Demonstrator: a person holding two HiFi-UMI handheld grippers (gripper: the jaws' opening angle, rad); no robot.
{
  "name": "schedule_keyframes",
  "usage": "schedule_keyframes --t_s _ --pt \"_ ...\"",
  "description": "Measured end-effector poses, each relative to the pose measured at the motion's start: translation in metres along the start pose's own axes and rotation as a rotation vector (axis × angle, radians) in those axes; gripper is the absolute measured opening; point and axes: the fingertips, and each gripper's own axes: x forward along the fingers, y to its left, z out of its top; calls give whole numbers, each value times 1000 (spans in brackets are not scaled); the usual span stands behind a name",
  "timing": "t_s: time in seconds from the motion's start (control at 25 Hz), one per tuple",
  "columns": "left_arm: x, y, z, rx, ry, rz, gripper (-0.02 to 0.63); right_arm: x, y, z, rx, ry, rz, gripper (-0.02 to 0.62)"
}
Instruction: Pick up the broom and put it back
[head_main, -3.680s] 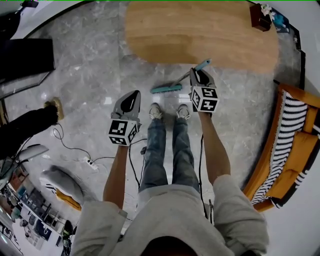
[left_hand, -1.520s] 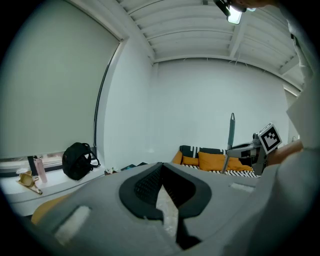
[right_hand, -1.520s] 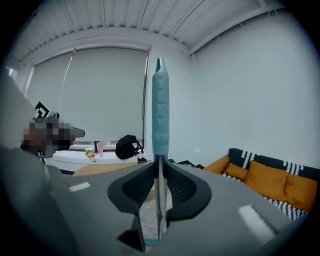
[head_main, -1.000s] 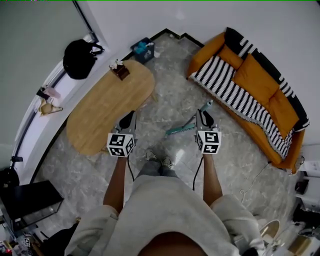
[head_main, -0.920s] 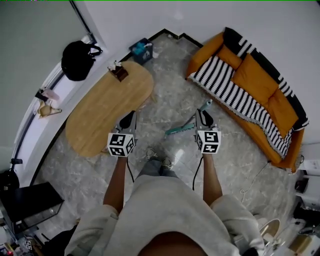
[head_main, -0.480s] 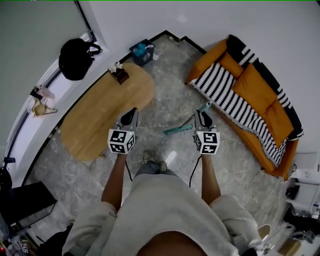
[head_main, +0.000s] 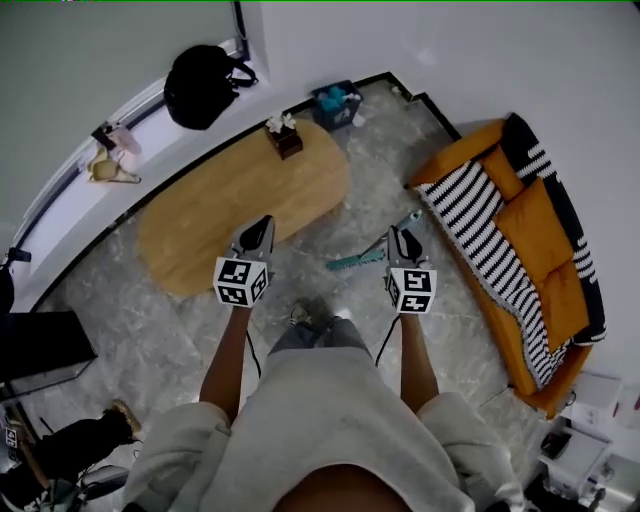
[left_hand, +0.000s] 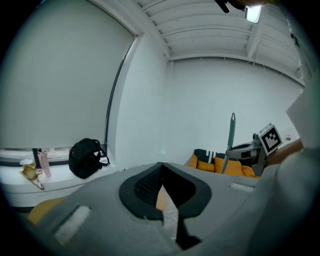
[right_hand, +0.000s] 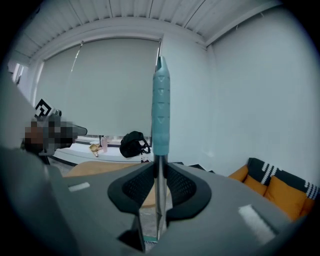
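Observation:
The broom hangs in the air in front of me, its teal brush head (head_main: 354, 262) low and to the left and its teal grip end (head_main: 410, 217) up past the jaws. My right gripper (head_main: 400, 233) is shut on the thin metal shaft (right_hand: 159, 200), and the ribbed teal grip (right_hand: 161, 110) rises above the pads. My left gripper (head_main: 263, 222) is held level beside it, apart from the broom, its fingertips meeting with nothing between them (left_hand: 161, 167). The left gripper view shows the broom handle (left_hand: 232, 135) upright at the right.
An oval wooden table (head_main: 240, 205) with a small brown box (head_main: 283, 137) lies ahead on the left. An orange sofa (head_main: 520, 235) with a striped throw stands on the right. A black bag (head_main: 205, 82) sits on the window sill, and a blue bin (head_main: 335, 101) in the corner.
The whole room has swung rightward in the head view, so the table and sofa sit further right. Both grippers keep their pose in front of me, the right one still holding the broom.

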Motion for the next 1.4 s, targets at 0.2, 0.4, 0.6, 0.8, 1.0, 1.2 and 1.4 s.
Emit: schedule_keyframes --t_s 0.2,0.4,0.6,0.8,1.0,1.2,1.4 --pt "-26 25 -5 -28 -5 147 -5 39 40 0 -33 4 173 78" --pt "-58 37 -17 -56 2 309 -5 65 83 -14 -66 21 363 78" --pt "-94 39 -31 -80 9 465 -5 82 118 -33 -89 47 522 78" --pt "-123 32 -56 -115 24 564 -5 90 145 -52 -110 77 623 78" --pt "-140 23 -90 -173 50 601 -5 91 170 -77 -138 128 680 80" --pt "-137 36 -111 -206 64 593 -5 94 197 -104 -176 179 731 81" --pt "-144 53 -138 -234 61 593 -5 95 220 -141 -198 223 768 81"
